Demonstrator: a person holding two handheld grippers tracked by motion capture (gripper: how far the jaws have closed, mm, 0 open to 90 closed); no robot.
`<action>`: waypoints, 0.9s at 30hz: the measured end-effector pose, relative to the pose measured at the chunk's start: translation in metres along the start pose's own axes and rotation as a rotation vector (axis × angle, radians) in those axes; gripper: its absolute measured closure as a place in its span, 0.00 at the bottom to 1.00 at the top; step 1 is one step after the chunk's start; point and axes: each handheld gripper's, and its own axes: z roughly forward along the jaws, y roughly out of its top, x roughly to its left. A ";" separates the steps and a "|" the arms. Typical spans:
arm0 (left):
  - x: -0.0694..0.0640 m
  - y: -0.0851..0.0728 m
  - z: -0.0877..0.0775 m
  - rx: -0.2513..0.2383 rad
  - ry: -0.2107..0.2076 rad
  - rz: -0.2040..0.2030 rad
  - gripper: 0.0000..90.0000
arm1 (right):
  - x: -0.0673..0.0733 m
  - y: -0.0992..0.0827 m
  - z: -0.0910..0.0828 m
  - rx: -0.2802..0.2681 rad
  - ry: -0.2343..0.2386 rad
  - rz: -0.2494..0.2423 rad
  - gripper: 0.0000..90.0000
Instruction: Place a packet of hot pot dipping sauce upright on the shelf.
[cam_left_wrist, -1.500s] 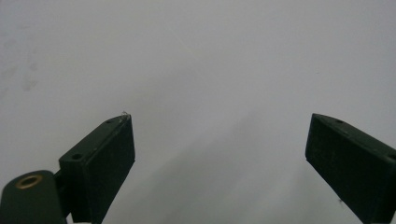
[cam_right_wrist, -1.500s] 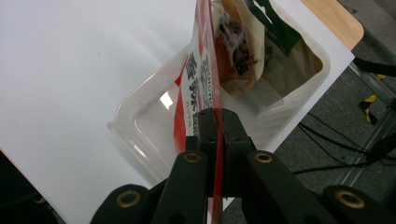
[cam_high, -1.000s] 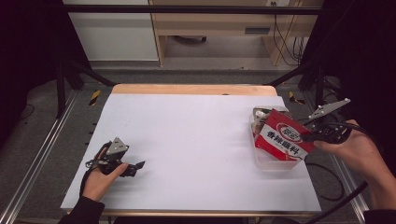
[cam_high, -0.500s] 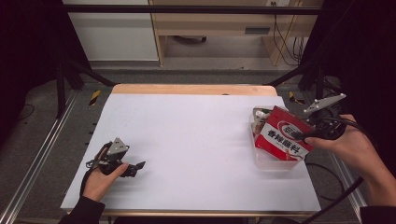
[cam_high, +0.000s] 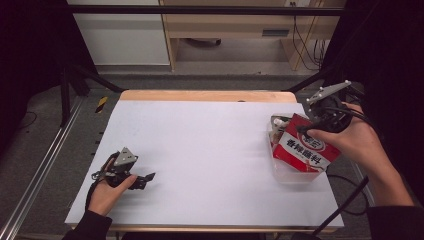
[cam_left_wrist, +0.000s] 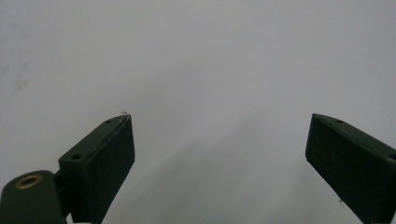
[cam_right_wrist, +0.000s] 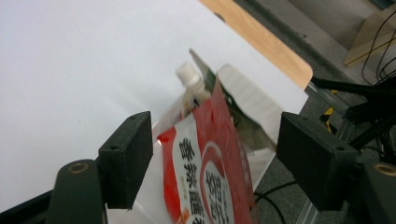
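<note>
- White sheeting is seen covering the table (cam_high: 200, 150), with a wooden edge at the far side and a dark floor and pale cabinets beyond.
- At the table's right side a red spouted pouch (cam_high: 305, 150) is seen standing tilted in a clear plastic tub (cam_high: 292, 175).
- The pouch is judged soft, pliable and probably slippery; a hold on the flat upper edge or near the white spout (cam_right_wrist: 189, 77) is suggested, since the body would likely buckle.
- Large Chinese characters are printed on a white band of the pouch; they cannot be read with certainty.
- The right gripper (cam_right_wrist: 215, 158) is spread wide, the pouch between its jaws, ungripped.
- The left gripper (cam_left_wrist: 219, 154) is released over bare table near the front left.
</note>
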 end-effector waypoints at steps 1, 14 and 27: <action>0.000 0.000 0.000 0.000 0.000 0.000 0.09 | 0.001 0.004 0.000 -0.008 -0.010 0.002 0.29; 0.000 0.000 0.000 -0.002 -0.001 0.002 0.09 | 0.030 0.063 0.009 -0.102 -0.097 0.053 0.25; 0.002 0.001 0.000 -0.005 0.001 -0.003 0.09 | 0.078 0.109 0.040 -0.222 -0.053 0.087 0.22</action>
